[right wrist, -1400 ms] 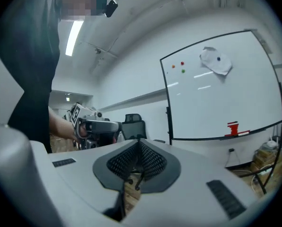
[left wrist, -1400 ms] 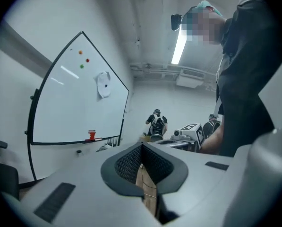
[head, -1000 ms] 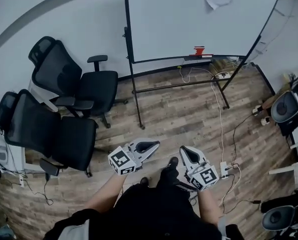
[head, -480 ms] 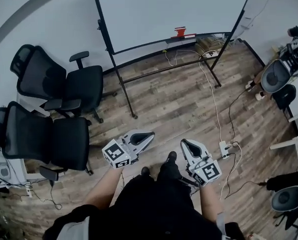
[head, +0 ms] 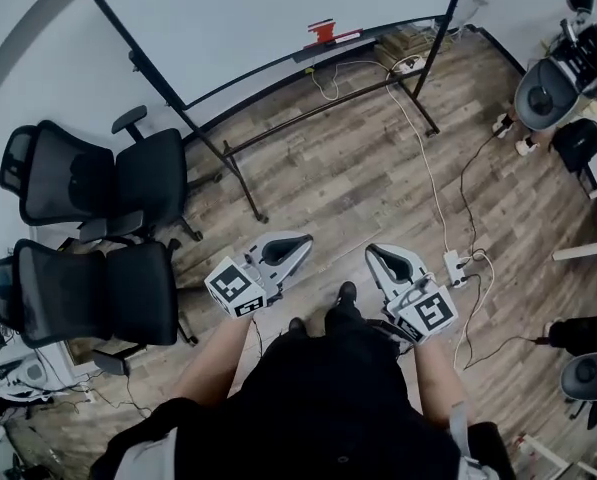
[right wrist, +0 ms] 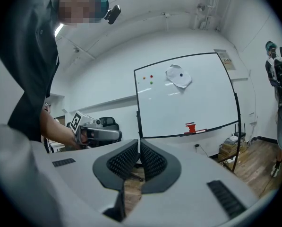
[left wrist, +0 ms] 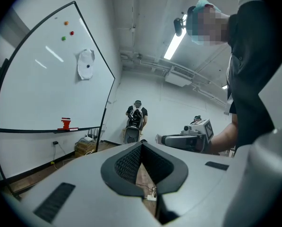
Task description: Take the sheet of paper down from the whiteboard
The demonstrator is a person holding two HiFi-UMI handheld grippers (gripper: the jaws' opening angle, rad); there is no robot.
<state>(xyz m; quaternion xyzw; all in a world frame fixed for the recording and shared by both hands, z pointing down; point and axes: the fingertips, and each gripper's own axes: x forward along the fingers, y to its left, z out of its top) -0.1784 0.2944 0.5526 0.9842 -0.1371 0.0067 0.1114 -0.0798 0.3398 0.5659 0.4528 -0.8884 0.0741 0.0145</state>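
Wooden floor (head: 358,178) spread under you, with the whiteboard (head: 258,18) on its black stand ahead and two black chairs (head: 128,183) side by side to its left. You held the left gripper (head: 300,240) and the right gripper (head: 376,254) low in front of you, level and well short of the board. In the left gripper view and the right gripper view alike, the pads were pressed together with nothing between them. The paper (right wrist: 178,76) hung high on the board, toward its upper right, curled at the edges and pinned by a dark magnet (right wrist: 181,74); neither gripper touched it. A red eraser (right wrist: 191,127) sat on the tray at the board's lower edge. Small coloured magnets (right wrist: 151,78) dotted the board left of the paper.
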